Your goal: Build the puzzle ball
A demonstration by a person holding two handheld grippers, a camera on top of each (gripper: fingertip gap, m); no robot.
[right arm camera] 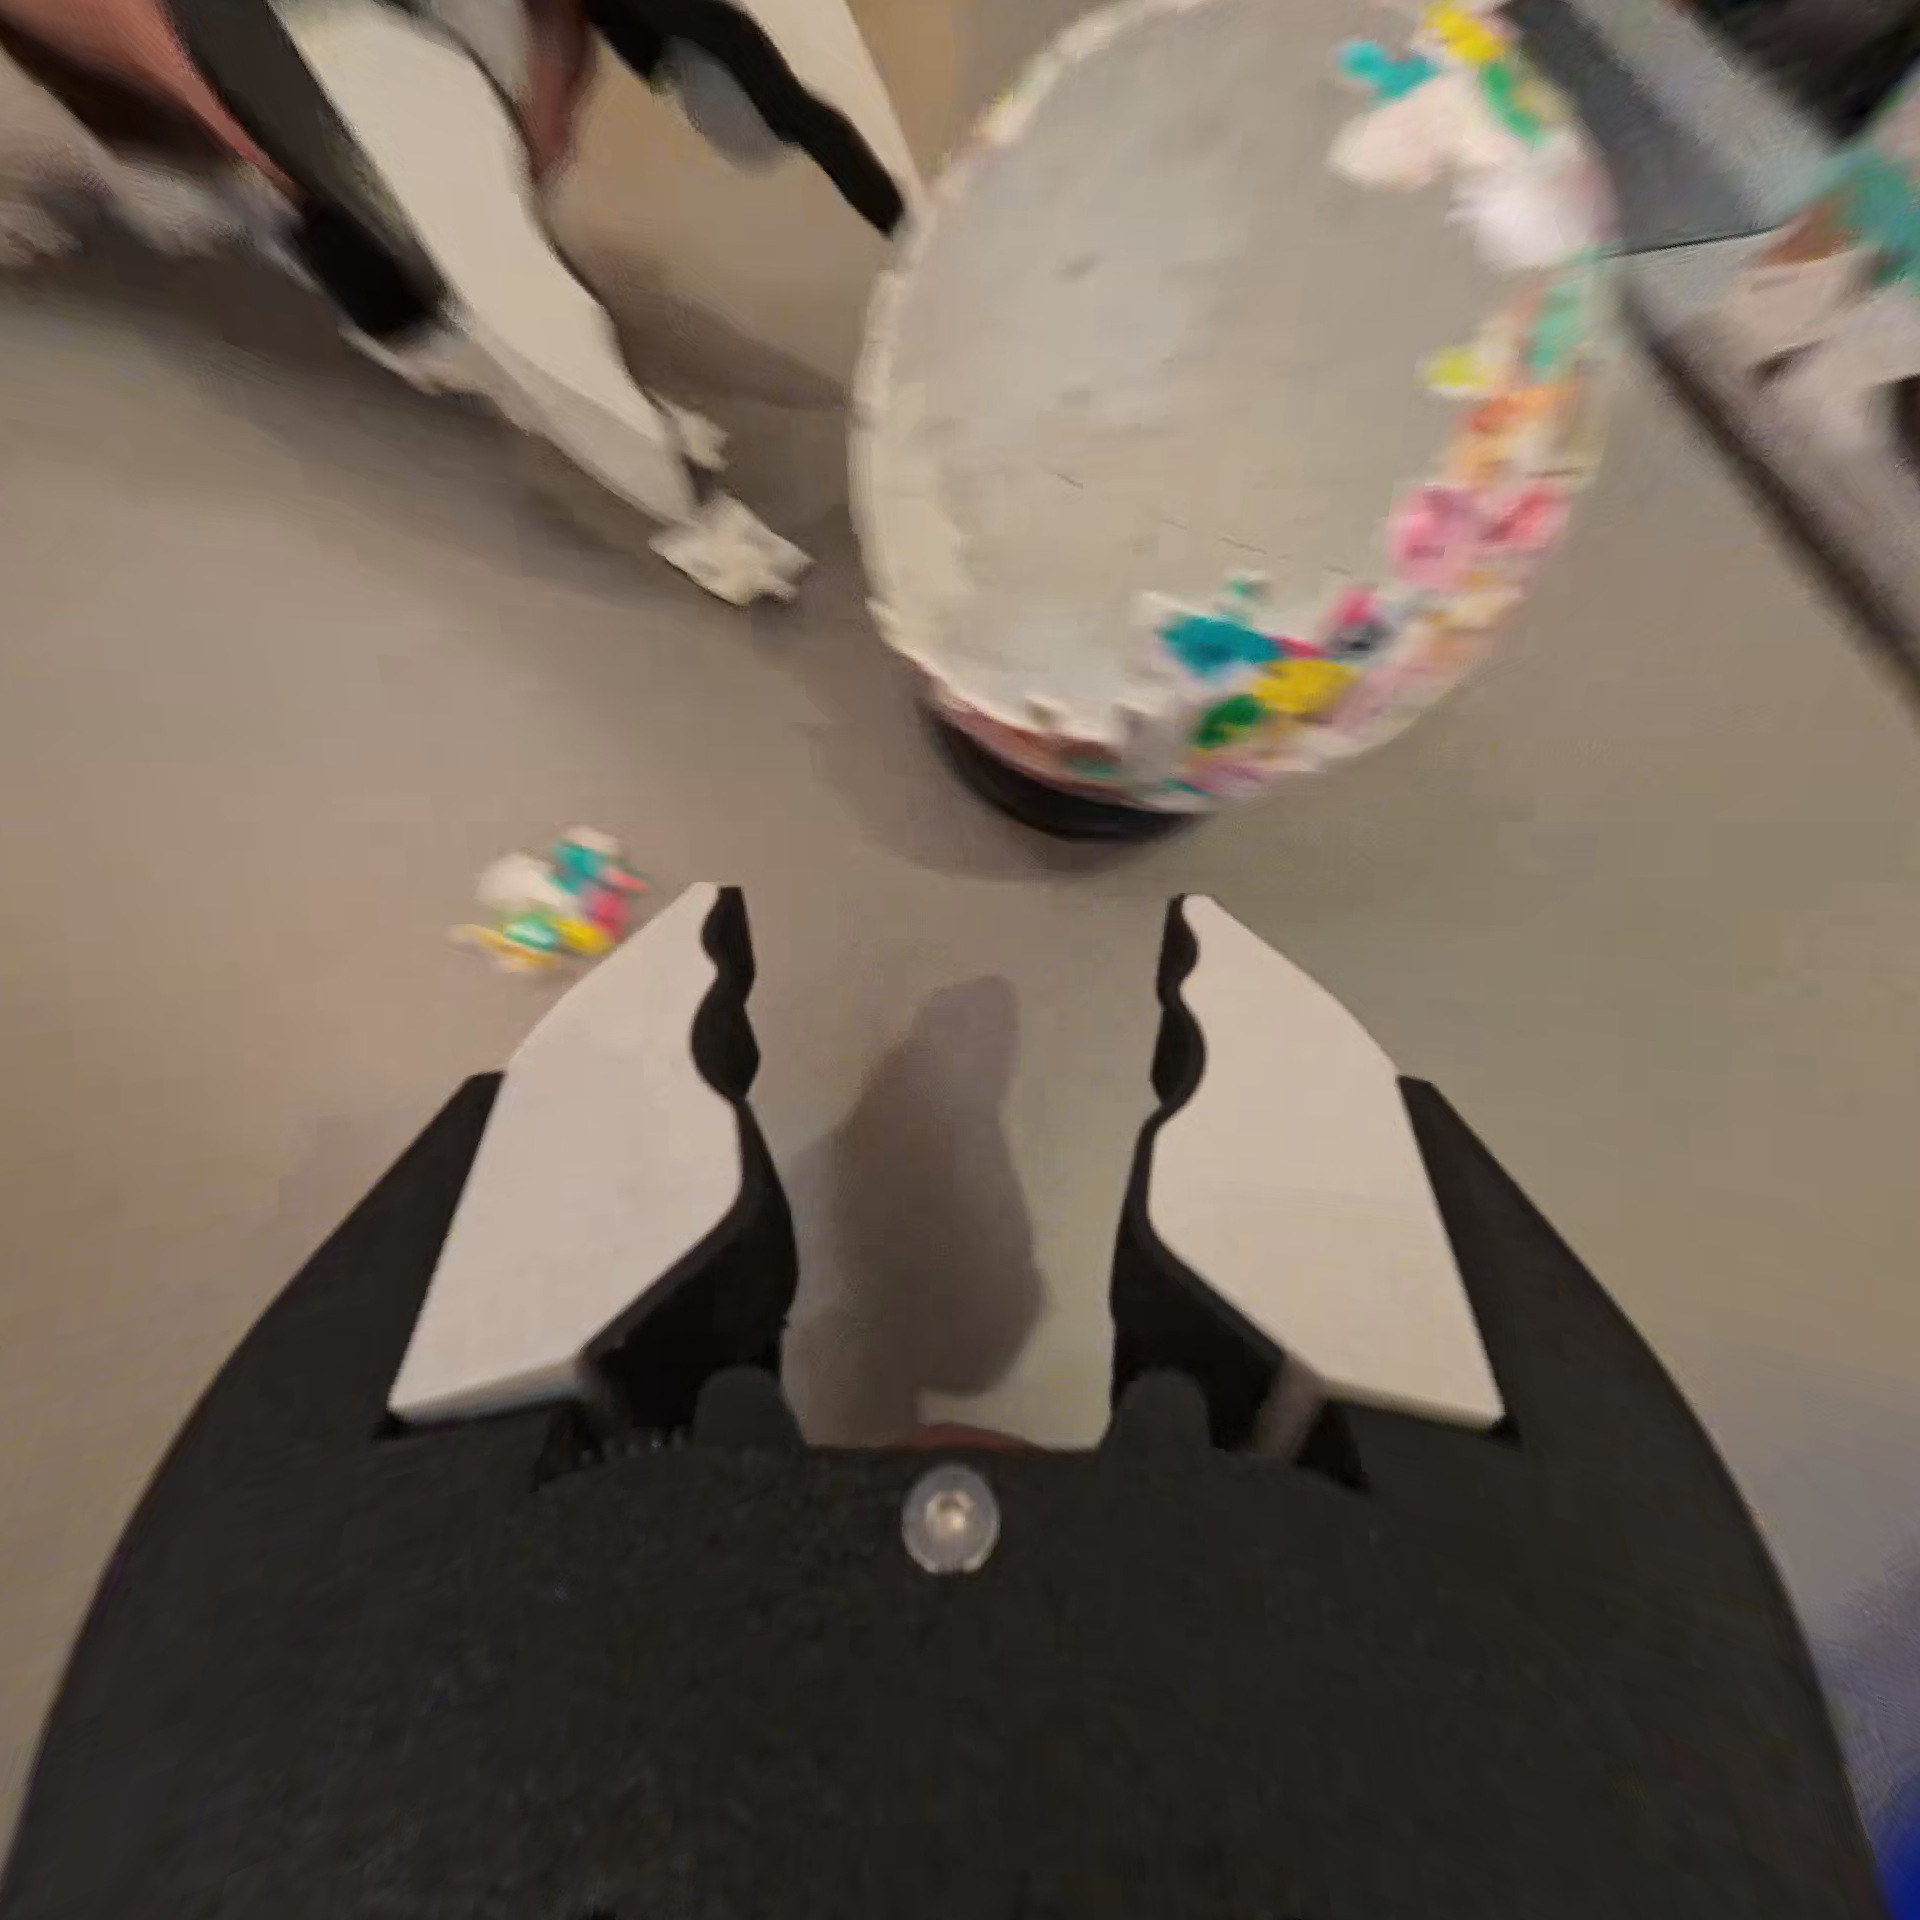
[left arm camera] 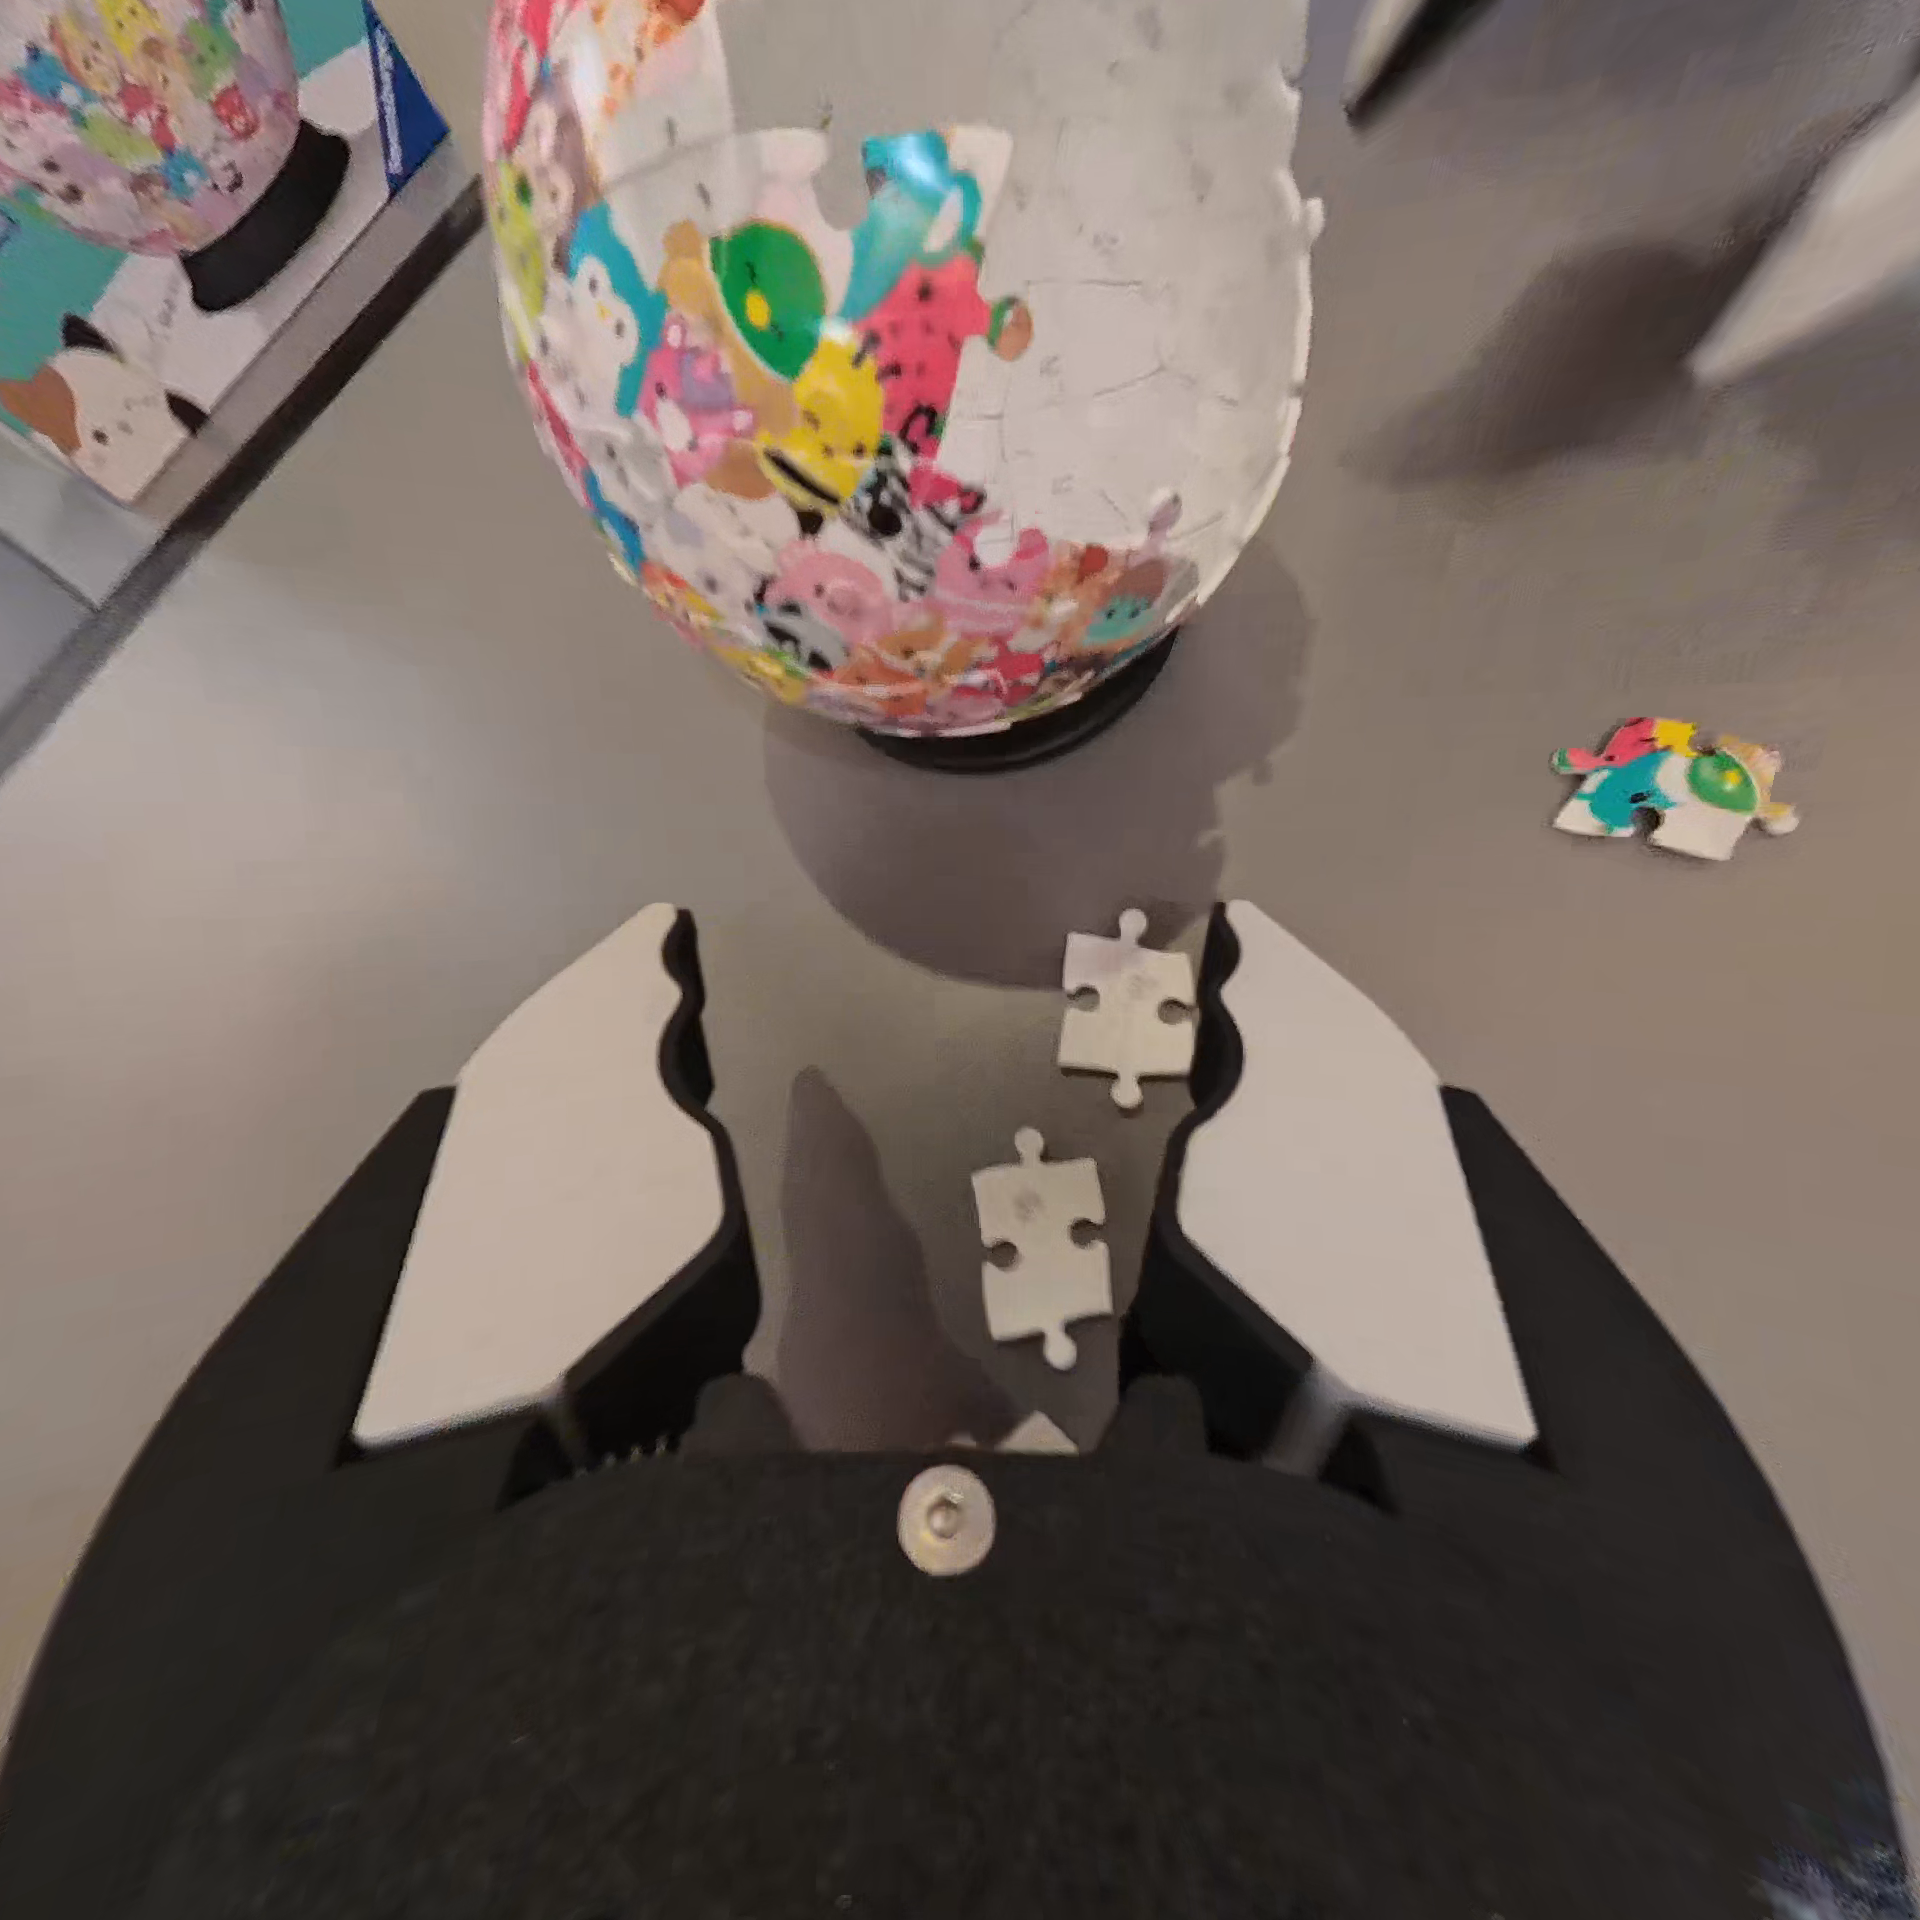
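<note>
The partly built puzzle ball (left arm camera: 894, 416) stands on a black ring stand on the grey table, colourful outside, white inside where pieces are absent. It also shows blurred in the right wrist view (right arm camera: 1195, 436). My left gripper (left arm camera: 951, 925) is open just above the table, with two white face-down puzzle pieces between its fingers: one near the right fingertip (left arm camera: 1127, 1006), one lower (left arm camera: 1044, 1247). A colourful joined cluster of pieces (left arm camera: 1673, 790) lies to the right; it shows in the right view (right arm camera: 551, 904). My right gripper (right arm camera: 951, 909) is open and empty.
The puzzle's box (left arm camera: 156, 229) with a picture of the finished ball stands at the far left. The left gripper's fingers (right arm camera: 540, 343) appear in the right view over a white piece (right arm camera: 732, 556). Pale blurred objects lie at the far right (left arm camera: 1808, 260).
</note>
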